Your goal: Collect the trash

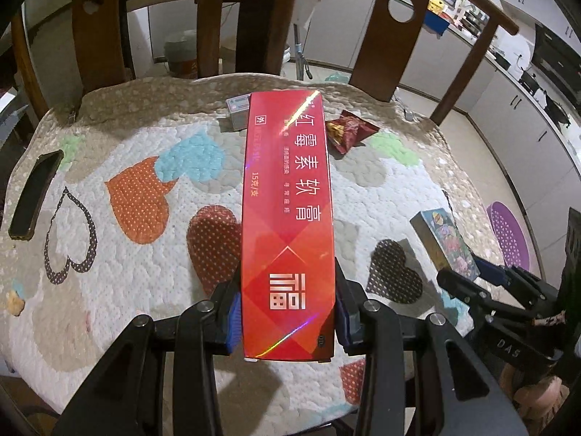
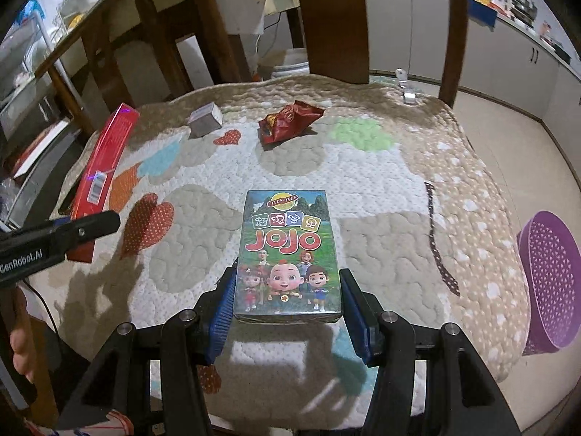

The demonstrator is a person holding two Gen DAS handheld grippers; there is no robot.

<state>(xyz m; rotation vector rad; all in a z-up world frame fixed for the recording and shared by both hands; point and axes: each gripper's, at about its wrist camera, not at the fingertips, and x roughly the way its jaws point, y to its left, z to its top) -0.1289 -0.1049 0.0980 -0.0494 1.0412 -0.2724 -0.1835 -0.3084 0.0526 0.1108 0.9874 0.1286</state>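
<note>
From the left wrist view, the left gripper (image 1: 288, 312) has its jaws pinching the near end of a long red box (image 1: 288, 218) with white Chinese lettering; the blue pads press on both long sides. The box reaches forward above a quilted heart-print cover (image 1: 138, 272) spread over the worktop. Past its far end sit a small grey box (image 1: 238, 109) and, to the right, a crumpled red snack wrapper (image 1: 350, 130). A dark phone (image 1: 34, 196) lies near the cover's left edge. At the right, the right gripper (image 1: 472, 272) holds a cartoon box (image 1: 448, 243) by its end. A purple basket (image 1: 508, 234) shows below the cover's right edge, on the floor. Wooden chairs (image 1: 392, 32) stand behind.

From the right wrist view, the right gripper (image 2: 288, 312) has its jaws clamped on the sides of the cartoon box (image 2: 287, 250), marked "JOJO", held above the cover (image 2: 381, 236). The snack wrapper (image 2: 288, 121) and grey box (image 2: 205, 118) lie farther back, apart from each other. At the left, the red box (image 2: 103, 167) slants up from the left gripper (image 2: 78, 232). The purple basket (image 2: 552, 283) sits at the right, beside the cover's edge.
</note>
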